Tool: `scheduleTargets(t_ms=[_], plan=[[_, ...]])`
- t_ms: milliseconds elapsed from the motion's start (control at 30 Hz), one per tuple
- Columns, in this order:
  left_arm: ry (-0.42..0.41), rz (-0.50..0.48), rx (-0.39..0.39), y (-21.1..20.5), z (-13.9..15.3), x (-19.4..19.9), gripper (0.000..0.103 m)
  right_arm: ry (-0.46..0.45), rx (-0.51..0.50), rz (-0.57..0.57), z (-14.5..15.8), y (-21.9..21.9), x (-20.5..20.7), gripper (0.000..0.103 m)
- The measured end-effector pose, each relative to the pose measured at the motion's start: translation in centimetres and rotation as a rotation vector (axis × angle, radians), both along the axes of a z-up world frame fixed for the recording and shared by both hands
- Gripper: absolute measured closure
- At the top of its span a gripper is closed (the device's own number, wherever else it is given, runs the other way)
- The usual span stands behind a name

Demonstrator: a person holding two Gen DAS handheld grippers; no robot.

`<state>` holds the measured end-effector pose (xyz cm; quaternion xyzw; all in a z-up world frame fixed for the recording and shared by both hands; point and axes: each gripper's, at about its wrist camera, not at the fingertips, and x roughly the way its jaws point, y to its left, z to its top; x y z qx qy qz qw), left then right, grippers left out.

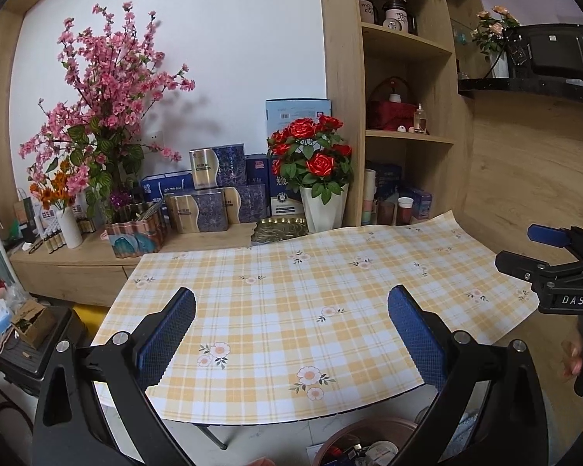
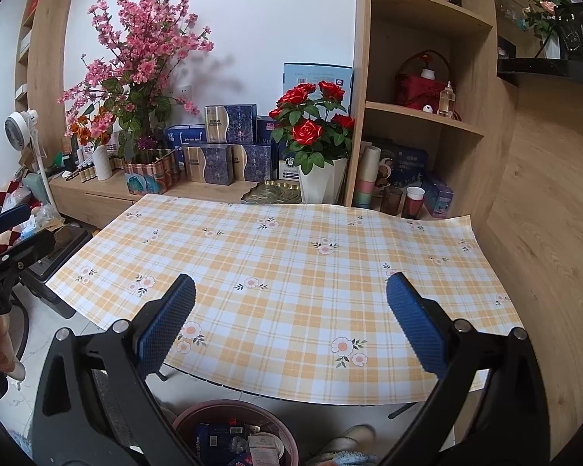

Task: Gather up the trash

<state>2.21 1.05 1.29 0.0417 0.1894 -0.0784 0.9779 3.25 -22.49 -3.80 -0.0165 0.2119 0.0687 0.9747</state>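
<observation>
A round brown trash bin [image 2: 198, 417] stands on the floor below the table's near edge, holding several wrappers and packets [image 2: 237, 442]; the same bin [image 1: 353, 433] shows at the bottom of the left wrist view. My left gripper [image 1: 291, 334] hovers open above the yellow plaid tablecloth [image 1: 291, 291], nothing between its blue pads [image 1: 167, 334]. My right gripper [image 2: 291, 330] is open too, over the near edge of the cloth [image 2: 291, 256]. Each gripper appears at the side of the other's view: the right one [image 1: 532, 252] and the left one [image 2: 15, 233].
A sideboard [image 1: 77, 268] behind the table carries pink blossoms [image 1: 109, 89], red roses in a white vase [image 1: 318, 178], boxes [image 1: 210, 194] and a gold leaf dish [image 1: 280, 227]. Wooden shelves [image 2: 419, 112] hold cups and jars. A fan [image 2: 21, 126] and clutter stand at the left.
</observation>
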Motion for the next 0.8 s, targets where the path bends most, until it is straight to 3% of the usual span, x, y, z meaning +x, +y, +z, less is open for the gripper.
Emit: scheduleTargets(t_ms=[367, 800], plan=[[-0.005, -0.002, -0.031, -0.19, 0.55, 0.03, 0.006, 0.002, -0.005, -0.013, 0.05, -0.57, -0.22, 0.006], [-0.001, 0.035, 0.003, -0.5, 0.19, 0.36, 0.006, 0.02, 0.015, -0.022, -0.49, -1.1, -0.16, 0.006]])
